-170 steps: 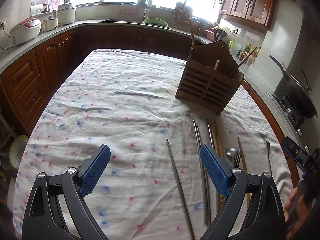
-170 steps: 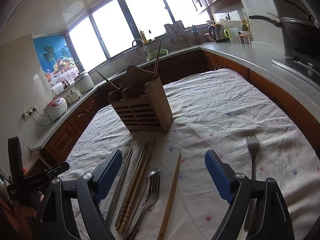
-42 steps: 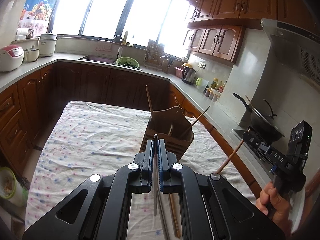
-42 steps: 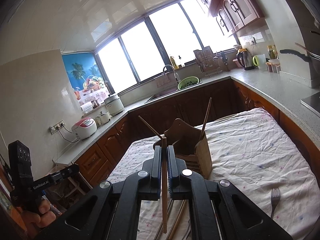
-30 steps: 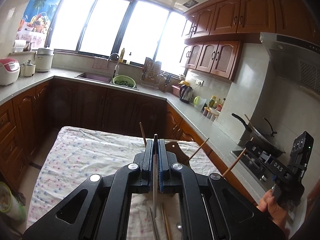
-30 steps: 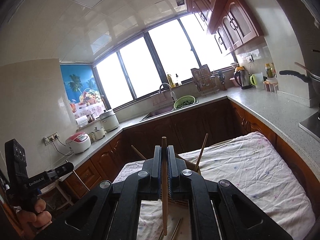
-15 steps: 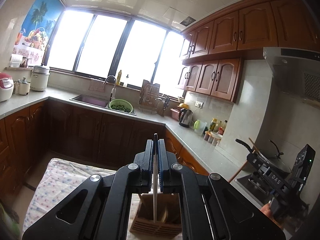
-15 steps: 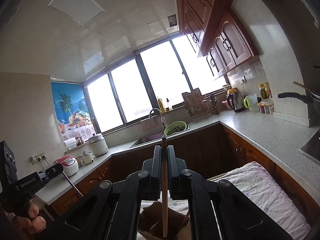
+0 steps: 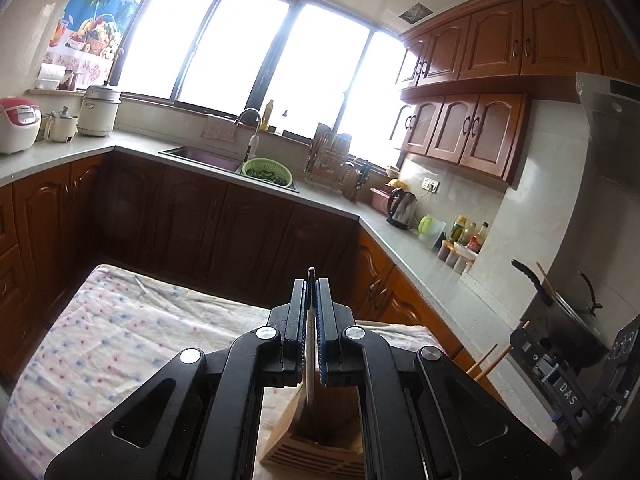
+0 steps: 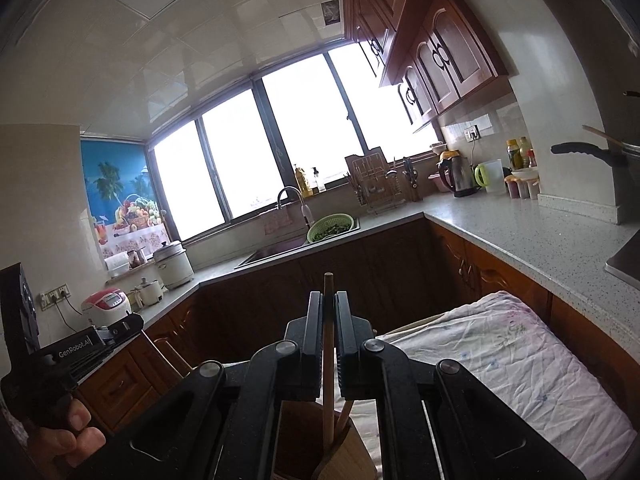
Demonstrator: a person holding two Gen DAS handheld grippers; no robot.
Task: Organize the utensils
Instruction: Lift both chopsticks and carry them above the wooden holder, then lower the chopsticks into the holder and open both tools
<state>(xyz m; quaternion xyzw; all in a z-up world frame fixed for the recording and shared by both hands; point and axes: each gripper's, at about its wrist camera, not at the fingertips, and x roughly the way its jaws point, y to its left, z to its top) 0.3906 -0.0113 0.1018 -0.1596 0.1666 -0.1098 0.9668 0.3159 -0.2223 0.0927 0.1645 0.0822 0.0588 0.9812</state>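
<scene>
- My left gripper (image 9: 311, 334) is clenched on a thin metal chopstick (image 9: 309, 372), which stands upright between the blue pads.
- The chopstick's lower end reaches down into the open top of the wooden utensil holder (image 9: 316, 454) directly below my left gripper.
- My right gripper (image 10: 328, 332) is clamped on a wooden chopstick (image 10: 328, 392), also upright, its top poking out above the jaws.
- That wooden chopstick's lower end dips into the utensil holder (image 10: 344, 464), beside another wooden stick already leaning inside.
- The holder stands on the table under a white floral tablecloth (image 9: 120, 340).
- From the right wrist camera I see the person's hand (image 10: 64, 438) gripping the left gripper's handle at the left edge.
- Behind the table run the dark wooden cabinets and grey countertop (image 10: 520, 240), with a green colander (image 9: 266, 170) by the sink.
</scene>
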